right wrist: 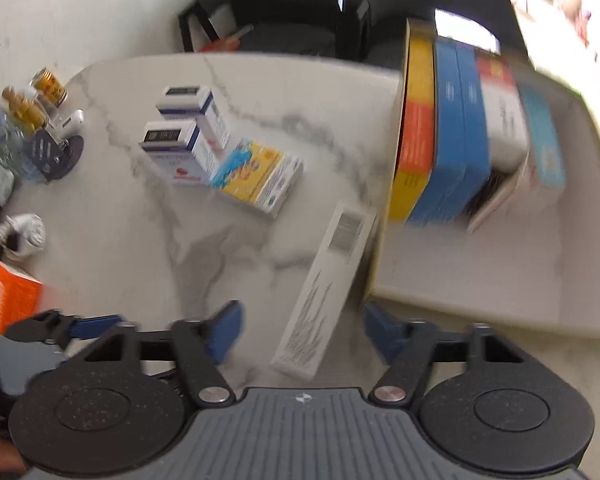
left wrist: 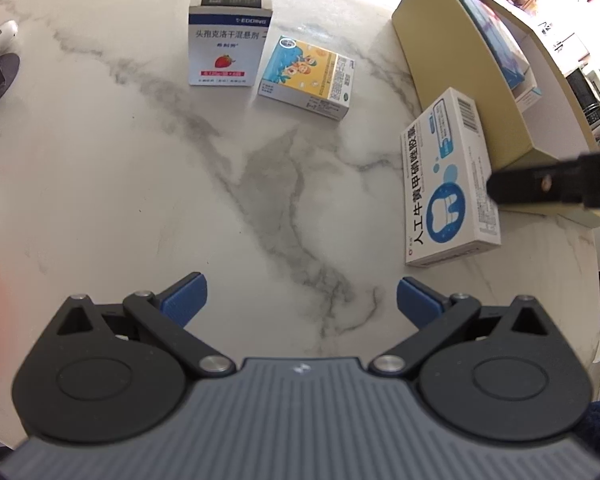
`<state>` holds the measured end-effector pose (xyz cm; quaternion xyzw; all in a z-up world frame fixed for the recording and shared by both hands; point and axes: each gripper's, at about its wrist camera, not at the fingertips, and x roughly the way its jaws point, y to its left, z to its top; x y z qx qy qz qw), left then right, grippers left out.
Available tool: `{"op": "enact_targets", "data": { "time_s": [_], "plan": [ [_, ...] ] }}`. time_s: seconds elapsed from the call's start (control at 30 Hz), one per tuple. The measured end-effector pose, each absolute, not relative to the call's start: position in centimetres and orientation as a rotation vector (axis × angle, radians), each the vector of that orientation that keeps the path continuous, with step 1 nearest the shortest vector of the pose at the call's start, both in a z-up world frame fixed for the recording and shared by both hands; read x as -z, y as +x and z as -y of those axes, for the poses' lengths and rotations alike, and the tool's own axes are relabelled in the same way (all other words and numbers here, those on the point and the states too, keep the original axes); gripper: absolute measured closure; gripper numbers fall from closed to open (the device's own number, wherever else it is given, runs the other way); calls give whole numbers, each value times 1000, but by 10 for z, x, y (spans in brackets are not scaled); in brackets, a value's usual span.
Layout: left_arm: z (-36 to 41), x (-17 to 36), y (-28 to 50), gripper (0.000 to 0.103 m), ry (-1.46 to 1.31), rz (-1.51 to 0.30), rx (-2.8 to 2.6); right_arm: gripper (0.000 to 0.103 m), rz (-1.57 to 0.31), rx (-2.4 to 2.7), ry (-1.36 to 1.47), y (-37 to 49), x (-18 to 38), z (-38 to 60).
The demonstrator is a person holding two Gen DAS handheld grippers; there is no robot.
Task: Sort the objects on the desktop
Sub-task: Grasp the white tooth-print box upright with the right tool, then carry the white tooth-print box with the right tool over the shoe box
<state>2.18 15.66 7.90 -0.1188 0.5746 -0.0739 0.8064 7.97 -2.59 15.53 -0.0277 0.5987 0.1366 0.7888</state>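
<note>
While the right tool (right wrist: 302, 330) is hanging half-open, empty, over the white box (right wrist: 326, 292) against the tray (right wrist: 500, 300) at the worktop's right edge, straddling its narrow sides is looking best; left tool (left wrist: 302, 300) is idling apart.

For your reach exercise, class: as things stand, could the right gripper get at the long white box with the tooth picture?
Probably yes. The right gripper is open, with the tooth box lying flat just ahead between its fingers. Nothing covers it, though the cardboard tray sits close beside it.
</note>
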Motion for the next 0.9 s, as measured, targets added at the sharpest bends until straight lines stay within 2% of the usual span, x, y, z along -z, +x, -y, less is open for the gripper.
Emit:
{"op": "enact_targets", "data": {
  "time_s": [0.23, 0.3, 0.33, 0.37, 0.9],
  "plan": [
    [-160, -75, 20, 0, -259, -1240, 155, 45, -1345, -177, 19, 85, -122, 35],
    [-160, -76, 20, 0, -256, -1237, 158, 50, -1343, -176, -1, 86, -114, 31],
    [-160, -76, 20, 0, -256, -1236, 159, 56, -1337, -181, -17, 87, -112, 30],
    [-160, -77, 20, 0, -257, -1235, 159, 67, -1338, -189, -26, 87, -109, 29],
    [-161, -74, 23, 0, -256, -1235, 163, 71, -1404, -246, 18, 82, -108, 24]
  ]
}}
